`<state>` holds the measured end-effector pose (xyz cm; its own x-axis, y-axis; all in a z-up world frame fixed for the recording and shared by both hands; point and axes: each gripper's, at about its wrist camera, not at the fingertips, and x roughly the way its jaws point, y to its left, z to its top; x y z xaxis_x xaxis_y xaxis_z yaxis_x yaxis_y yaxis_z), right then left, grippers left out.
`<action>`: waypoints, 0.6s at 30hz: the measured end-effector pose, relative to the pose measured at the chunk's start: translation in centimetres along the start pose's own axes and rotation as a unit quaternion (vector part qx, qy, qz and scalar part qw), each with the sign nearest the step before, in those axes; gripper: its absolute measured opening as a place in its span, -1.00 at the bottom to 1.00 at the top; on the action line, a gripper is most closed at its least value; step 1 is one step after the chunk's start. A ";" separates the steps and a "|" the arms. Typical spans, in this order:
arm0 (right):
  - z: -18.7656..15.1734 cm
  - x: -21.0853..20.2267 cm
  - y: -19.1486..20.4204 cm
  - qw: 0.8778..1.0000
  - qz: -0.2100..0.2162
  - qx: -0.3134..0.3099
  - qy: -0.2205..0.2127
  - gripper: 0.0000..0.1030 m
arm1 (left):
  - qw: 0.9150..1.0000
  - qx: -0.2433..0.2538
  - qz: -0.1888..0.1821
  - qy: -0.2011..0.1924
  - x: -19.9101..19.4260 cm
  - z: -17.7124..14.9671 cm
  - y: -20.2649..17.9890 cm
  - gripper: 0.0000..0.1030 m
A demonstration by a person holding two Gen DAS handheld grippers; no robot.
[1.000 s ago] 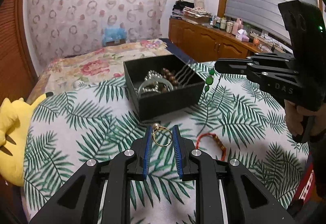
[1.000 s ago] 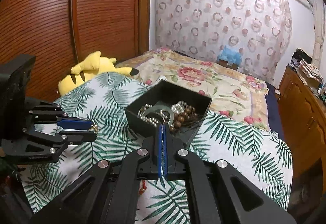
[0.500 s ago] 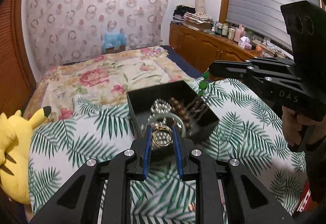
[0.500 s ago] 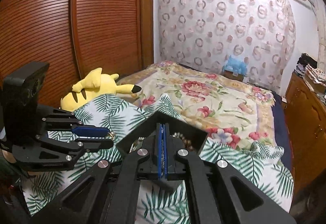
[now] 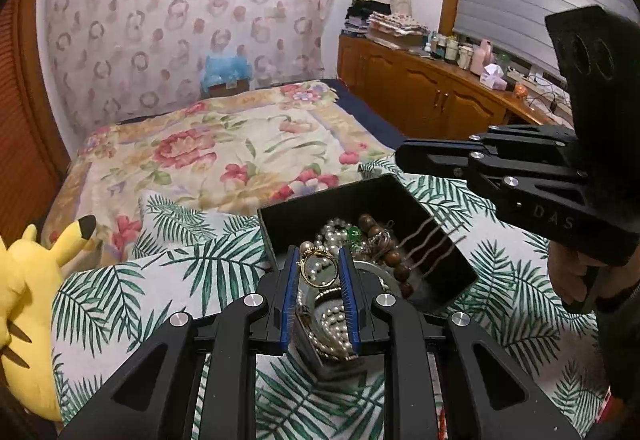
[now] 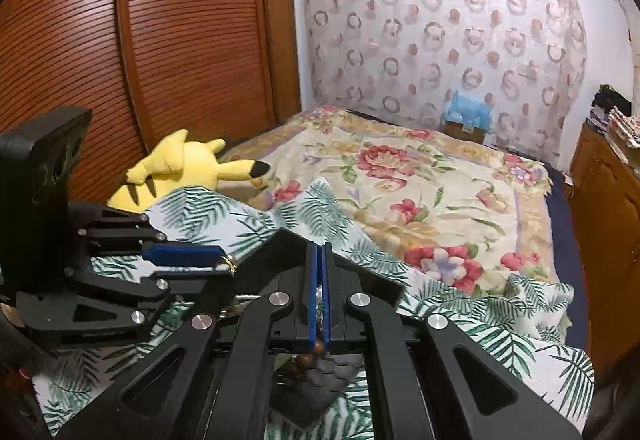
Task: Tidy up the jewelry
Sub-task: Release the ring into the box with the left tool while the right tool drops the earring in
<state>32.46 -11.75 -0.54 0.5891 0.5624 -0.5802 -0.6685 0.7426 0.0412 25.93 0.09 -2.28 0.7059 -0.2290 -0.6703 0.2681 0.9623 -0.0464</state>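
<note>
A black jewelry box (image 5: 451, 280) sits on a palm-leaf cloth (image 5: 120, 300), holding pearls, brown beads and a green bead (image 5: 352, 234). Over its near corner hangs my left gripper (image 5: 318, 256), shut on a gold ring with a pearl (image 5: 318, 271). In the right wrist view the left gripper (image 6: 224, 260) shows side-on, with the ring (image 6: 230, 264) at its tip. My right gripper (image 5: 400, 155) hovers over the box's far right corner. Its blue pads (image 6: 314, 280) are pressed together with a silvery bit of thin chain between them. The box (image 6: 288, 240) lies mostly hidden under it.
A yellow plush toy (image 5: 28, 280) lies at the cloth's left edge, beside a wooden wardrobe (image 6: 160, 39). A flowered bedspread (image 5: 224, 143) stretches beyond the box. A wooden cabinet (image 5: 420, 99) with bottles lines the right wall. A person's hand (image 5: 572, 276) holds the right gripper.
Both grippers moved forward until they stand over the box. The ring stayed pinched in the left gripper. The green beads that dangled from the right gripper's tip no longer hang there.
</note>
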 end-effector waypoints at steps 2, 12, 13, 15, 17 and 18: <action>-0.2 -0.1 -0.5 1.000 -0.005 0.006 -0.004 -0.94 | 1.000 0.002 0.003 0.001 0.3 0.2 -0.1 -0.64; 0.0 -1.0 -1.4 1.000 -0.015 0.012 -0.019 -0.94 | 1.000 -0.001 0.010 0.015 3.3 1.5 0.1 -0.64; 0.0 -1.1 -1.4 1.000 -0.016 0.013 -0.021 -0.94 | 1.000 -0.005 0.009 0.017 3.5 1.6 0.2 -0.64; -0.2 -1.1 -1.5 1.000 -0.016 0.015 -0.021 -0.94 | 1.000 -0.007 0.011 0.017 3.7 1.7 0.3 -0.64; -0.3 -1.2 -1.5 1.000 -0.016 0.016 -0.018 -0.94 | 1.000 -0.007 0.013 0.017 3.9 1.7 0.2 -0.64; -0.3 -1.2 -1.5 1.000 -0.016 0.015 -0.018 -0.94 | 1.000 -0.009 0.013 0.017 3.9 1.7 0.1 -0.64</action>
<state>32.61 -13.64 -0.21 0.6263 0.5499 -0.5527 -0.6349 0.7711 0.0479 29.81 -0.90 -3.67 0.6894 -0.1991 -0.6965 0.2385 0.9703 -0.0413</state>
